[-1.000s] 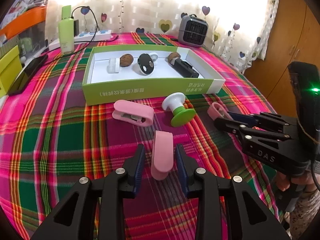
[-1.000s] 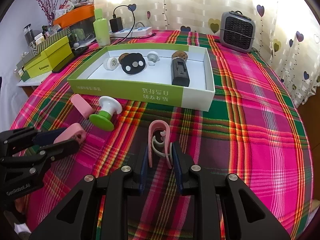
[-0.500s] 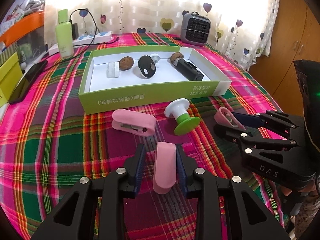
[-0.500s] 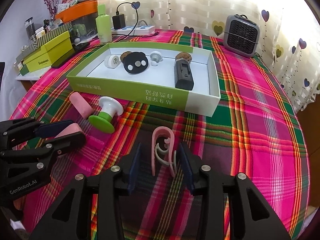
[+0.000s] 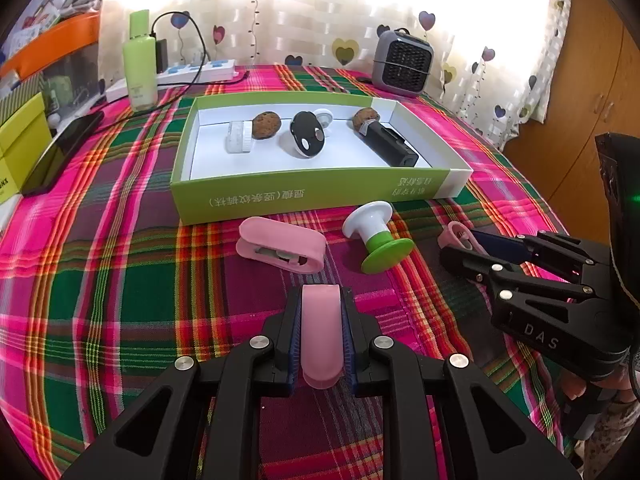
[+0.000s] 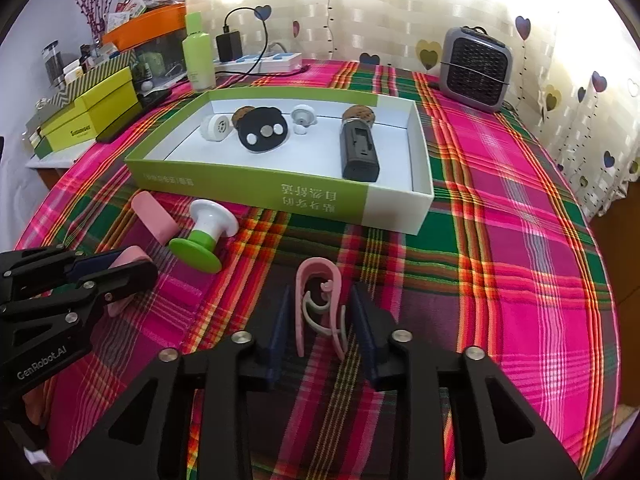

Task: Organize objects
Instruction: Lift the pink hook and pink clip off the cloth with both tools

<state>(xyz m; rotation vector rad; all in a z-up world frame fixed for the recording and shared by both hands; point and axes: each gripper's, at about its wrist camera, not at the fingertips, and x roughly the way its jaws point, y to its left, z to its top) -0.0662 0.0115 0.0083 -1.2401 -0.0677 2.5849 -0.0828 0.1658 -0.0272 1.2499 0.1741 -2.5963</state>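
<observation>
The left gripper (image 5: 321,334) is pressed tight on a pink clip (image 5: 322,336), which is held between its two blue pads just above the checked tablecloth (image 5: 120,280). The clip's round end is pointed toward the green and white box (image 5: 304,196).

The right gripper (image 6: 320,320) is placed around an open pink clip (image 6: 318,304) with white curved parts inside. Its jaws are closing, but small gaps can be seen between the pads and the clip, so the clip is not pinched yet. This clip is lying on the cloth, in front of the box.

A third pink clip (image 5: 280,244) is seen on the cloth just in front of the box, and a green and white spool-shaped thing (image 5: 378,236) is tipped over beside it.

Inside the box, a white round piece (image 5: 239,137), two brown balls (image 5: 266,124), a black oval thing (image 5: 306,140) and a long black block (image 5: 390,146) are laid along the far side.

Behind the box, a green bottle (image 5: 139,62), a white power strip (image 5: 200,72) and a small grey heater (image 5: 402,62) are standing near the curtain.
</observation>
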